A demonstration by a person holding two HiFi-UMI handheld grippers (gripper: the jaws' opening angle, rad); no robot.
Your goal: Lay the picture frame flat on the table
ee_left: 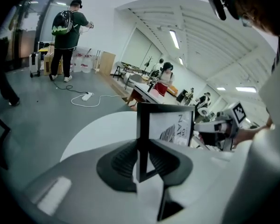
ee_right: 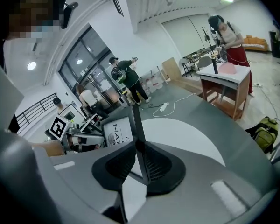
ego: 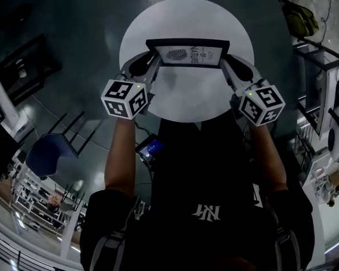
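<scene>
A black picture frame (ego: 187, 53) with a white print stands on edge over the far half of the round white table (ego: 186, 103), its picture side facing me. My left gripper (ego: 151, 62) is shut on the frame's left edge, and my right gripper (ego: 226, 62) is shut on its right edge. In the left gripper view the frame (ee_left: 165, 125) runs upright between the dark pads (ee_left: 119, 164), with the right gripper (ee_left: 219, 127) at its far side. The right gripper view shows the frame's edge (ee_right: 136, 129) pinched the same way. Whether the frame's bottom touches the table is unclear.
A blue chair (ego: 51, 157) stands left of the table, and shelving (ego: 322, 78) stands to the right. A power strip with a cable (ee_left: 86, 97) lies on the floor. A green backpack (ee_right: 263, 127) sits beside a wooden table (ee_right: 226, 80). Several people stand in the background.
</scene>
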